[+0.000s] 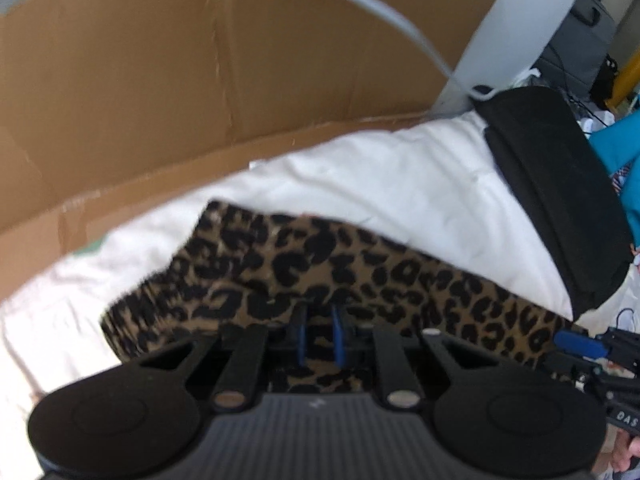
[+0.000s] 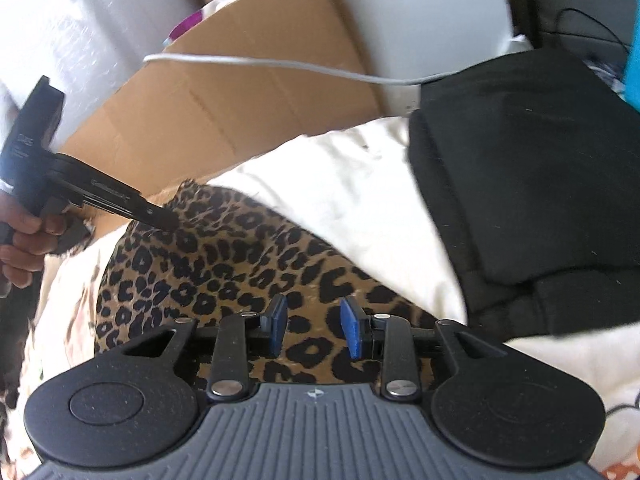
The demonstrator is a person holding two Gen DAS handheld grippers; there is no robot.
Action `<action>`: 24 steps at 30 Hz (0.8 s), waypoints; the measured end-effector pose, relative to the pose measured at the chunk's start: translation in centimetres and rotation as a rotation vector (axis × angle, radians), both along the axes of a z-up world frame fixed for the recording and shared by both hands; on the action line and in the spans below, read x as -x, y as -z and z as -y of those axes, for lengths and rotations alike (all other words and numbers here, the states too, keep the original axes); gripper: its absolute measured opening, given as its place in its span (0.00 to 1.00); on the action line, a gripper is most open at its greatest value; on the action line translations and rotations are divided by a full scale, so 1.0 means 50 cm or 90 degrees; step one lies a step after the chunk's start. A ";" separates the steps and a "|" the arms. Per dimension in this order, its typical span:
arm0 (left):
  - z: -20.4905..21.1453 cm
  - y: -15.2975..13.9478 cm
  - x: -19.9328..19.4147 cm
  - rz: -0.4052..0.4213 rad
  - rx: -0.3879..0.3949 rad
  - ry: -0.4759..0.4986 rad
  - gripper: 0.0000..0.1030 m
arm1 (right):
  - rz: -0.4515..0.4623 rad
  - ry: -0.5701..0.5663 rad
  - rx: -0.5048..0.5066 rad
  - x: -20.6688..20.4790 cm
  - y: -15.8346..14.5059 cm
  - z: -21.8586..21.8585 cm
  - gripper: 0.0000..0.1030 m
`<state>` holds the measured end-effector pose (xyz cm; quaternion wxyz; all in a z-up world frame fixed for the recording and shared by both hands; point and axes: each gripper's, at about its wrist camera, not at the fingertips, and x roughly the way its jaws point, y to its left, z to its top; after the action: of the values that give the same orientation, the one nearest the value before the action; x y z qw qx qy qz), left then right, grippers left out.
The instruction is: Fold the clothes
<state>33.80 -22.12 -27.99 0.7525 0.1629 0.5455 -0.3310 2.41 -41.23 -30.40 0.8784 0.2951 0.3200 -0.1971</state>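
Ahead of the gripper a flattened cardboard box (image 1: 200, 80) leans up behind the white bedding (image 1: 380, 184), in bright daylight. A grey cable (image 2: 280, 66) sags across it, and to the right stands a white wall panel (image 1: 520, 28) with dark clutter beyond.

Leopard-print garment (image 2: 224, 256); blk fabric (image 2: 528, 168)
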 end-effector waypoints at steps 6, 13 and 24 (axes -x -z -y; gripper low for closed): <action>-0.011 0.065 0.006 -0.003 0.016 -0.018 0.11 | -0.039 -0.041 0.021 -0.027 0.001 -0.006 0.33; -0.030 0.086 0.018 0.026 0.055 -0.059 0.09 | -0.066 -0.089 0.042 -0.083 0.003 -0.008 0.38; -0.109 -0.006 0.013 0.068 0.037 -0.029 0.09 | -0.063 -0.172 0.070 -0.172 -0.001 -0.078 0.39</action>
<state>33.15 -16.65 -27.68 0.7923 0.1458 0.4983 -0.3206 11.02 -37.33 -30.35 0.8951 0.1904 0.3884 -0.1086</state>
